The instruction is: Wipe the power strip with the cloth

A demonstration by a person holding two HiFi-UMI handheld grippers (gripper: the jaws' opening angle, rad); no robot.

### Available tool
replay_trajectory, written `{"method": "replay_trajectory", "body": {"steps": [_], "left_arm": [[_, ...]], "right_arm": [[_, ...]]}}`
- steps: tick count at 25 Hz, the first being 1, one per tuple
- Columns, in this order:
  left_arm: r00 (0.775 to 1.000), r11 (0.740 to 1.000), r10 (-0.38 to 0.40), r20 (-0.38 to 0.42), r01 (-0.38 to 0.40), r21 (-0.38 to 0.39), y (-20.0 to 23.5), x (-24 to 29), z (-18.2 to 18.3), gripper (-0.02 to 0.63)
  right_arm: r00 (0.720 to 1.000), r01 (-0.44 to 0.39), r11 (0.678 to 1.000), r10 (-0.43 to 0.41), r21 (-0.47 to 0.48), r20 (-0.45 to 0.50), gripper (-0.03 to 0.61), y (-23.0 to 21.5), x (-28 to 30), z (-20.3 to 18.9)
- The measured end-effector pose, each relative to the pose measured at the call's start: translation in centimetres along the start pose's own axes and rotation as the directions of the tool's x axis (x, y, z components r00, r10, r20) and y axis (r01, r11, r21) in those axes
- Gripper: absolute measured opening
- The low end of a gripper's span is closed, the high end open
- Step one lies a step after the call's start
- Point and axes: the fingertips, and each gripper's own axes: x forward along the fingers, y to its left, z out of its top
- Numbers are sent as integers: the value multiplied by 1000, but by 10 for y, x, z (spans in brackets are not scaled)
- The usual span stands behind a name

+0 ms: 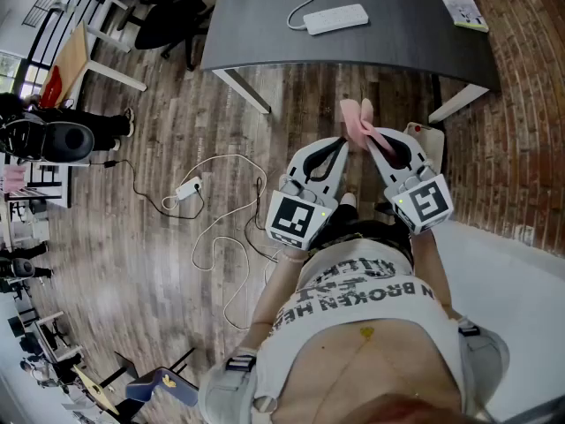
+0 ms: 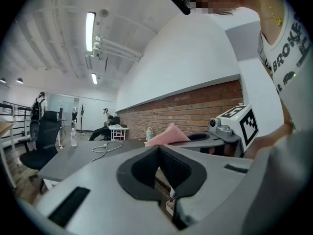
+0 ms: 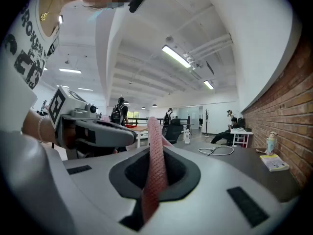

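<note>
A white power strip (image 1: 335,18) with its cable lies on the dark grey table (image 1: 265,34), well ahead of both grippers. My right gripper (image 1: 369,136) is shut on a pink cloth (image 1: 357,119), whose free end sticks out past the jaw tips. In the right gripper view the cloth (image 3: 156,165) runs as a narrow strip pinched between the closed jaws of the right gripper (image 3: 154,151). My left gripper (image 1: 341,145) is shut with nothing in it, close beside the right one. Both are held off the table, above the floor. The left gripper view shows the cloth (image 2: 166,135) just to its right.
A yellow-green booklet (image 1: 461,5) lies at the table's far right, by the brick wall (image 1: 521,104). White table legs (image 1: 243,89) stand ahead. On the wooden floor at left lies another power strip (image 1: 188,188) with looping cables. Office chairs (image 1: 168,11) stand at far left.
</note>
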Motion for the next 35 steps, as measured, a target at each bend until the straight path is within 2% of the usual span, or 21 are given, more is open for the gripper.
{"method": "replay_trajectory", "body": {"steps": [10, 18, 26, 35], "left_arm": [[1000, 1000, -18, -8, 18, -15, -26, 13, -5, 8], [999, 998, -51, -17, 51, -38, -19, 35, -10, 8], [996, 994, -89, 11, 90, -54, 25, 81, -5, 8], [988, 987, -153, 23, 154, -42, 108, 145, 7, 8]], "right_arm": [[998, 31, 998, -34, 55, 57, 17, -23, -26, -5], [995, 84, 993, -89, 82, 49, 17, -48, -25, -12], [991, 126, 989, -129, 77, 34, 17, -91, 14, -10], [986, 154, 986, -157, 57, 51, 17, -153, 104, 5]]}}
